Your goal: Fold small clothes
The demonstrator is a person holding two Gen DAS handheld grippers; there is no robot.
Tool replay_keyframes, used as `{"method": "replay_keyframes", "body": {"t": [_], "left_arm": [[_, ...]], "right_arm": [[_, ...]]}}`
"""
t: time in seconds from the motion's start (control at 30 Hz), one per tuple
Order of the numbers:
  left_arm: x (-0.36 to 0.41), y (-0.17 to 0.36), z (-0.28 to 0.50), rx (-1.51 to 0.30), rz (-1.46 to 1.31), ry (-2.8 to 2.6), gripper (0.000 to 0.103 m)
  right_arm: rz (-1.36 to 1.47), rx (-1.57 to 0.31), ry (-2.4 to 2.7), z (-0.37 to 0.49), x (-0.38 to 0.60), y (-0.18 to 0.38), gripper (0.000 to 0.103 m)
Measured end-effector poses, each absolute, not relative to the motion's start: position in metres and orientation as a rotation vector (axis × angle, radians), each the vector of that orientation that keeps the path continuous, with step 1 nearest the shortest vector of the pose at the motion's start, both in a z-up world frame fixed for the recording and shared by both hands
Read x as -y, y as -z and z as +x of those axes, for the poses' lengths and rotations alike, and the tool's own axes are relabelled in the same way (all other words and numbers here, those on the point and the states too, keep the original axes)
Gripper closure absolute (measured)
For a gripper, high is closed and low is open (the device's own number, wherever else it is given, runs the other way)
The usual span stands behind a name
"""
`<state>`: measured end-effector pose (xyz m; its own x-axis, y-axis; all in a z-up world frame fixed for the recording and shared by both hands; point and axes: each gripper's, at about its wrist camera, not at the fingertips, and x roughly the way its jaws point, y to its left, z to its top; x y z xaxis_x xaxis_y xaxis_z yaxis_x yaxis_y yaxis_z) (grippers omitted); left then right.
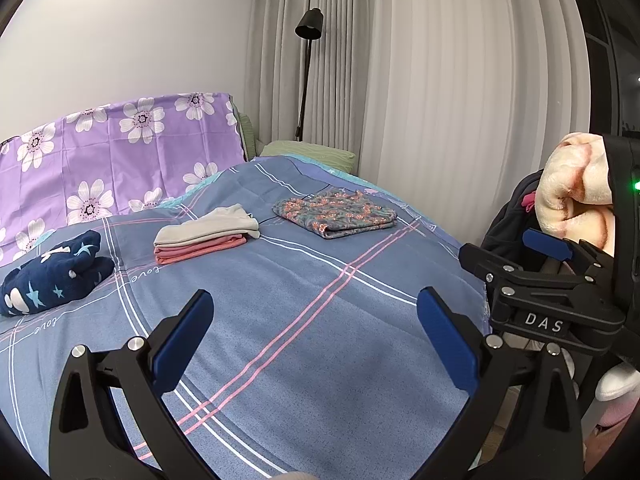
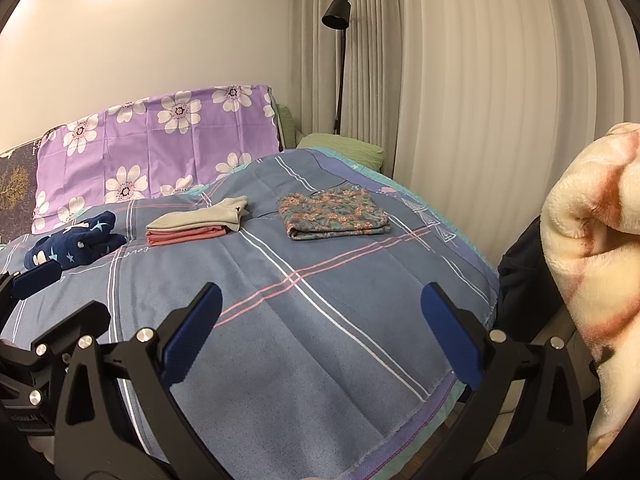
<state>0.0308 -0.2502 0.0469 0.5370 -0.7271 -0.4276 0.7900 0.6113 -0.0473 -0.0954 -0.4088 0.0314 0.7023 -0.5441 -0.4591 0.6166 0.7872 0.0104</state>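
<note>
Hovering above the near end of the bed, the left gripper (image 1: 316, 344) and the right gripper (image 2: 320, 340) are each spreading their blue-padded black jaws wide, and neither is gripping anything. Beneath both, the blue plaid cotton bedspread with pink and white stripes (image 1: 320, 280) is lying bare, so no garment is sitting within immediate reach. Off the bed's right edge, a cream and pink fleece blanket (image 2: 592, 240) is bulging from a heap, just beside the right gripper, which is itself showing at the right margin of the left wrist view.

Farther up the bedspread, three items are resting well apart from one another: a crumpled navy fleece garment with pale stars (image 1: 52, 276) at the left, apparently the only one not yet folded; a stack of folded grey and salmon-pink small clothes (image 1: 204, 236) in the middle; and a folded floral-print garment (image 1: 334, 214) at the right. Beyond them a purple pillowcase with white flowers (image 1: 120, 152) is leaning against the wall, and a black floor lamp (image 1: 308, 28) is standing before pale pleated curtains (image 1: 440, 100).

Risk, as judged: reaching across for the navy garment is likely to drag a finger through the middle stack and topple it; pinching thick fleece may also catch the bedspread underneath
</note>
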Motion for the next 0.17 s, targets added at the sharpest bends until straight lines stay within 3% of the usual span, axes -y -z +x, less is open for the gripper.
{"method": "replay_keyframes", "body": {"t": [0.17], "left_arm": [[0.2507, -0.0464, 0.0305, -0.434, 0.16, 0.907, 0.001]], "right_arm": [[0.17, -0.458, 0.648, -0.0951, 0.4088, -0.0308, 0.002]]}}
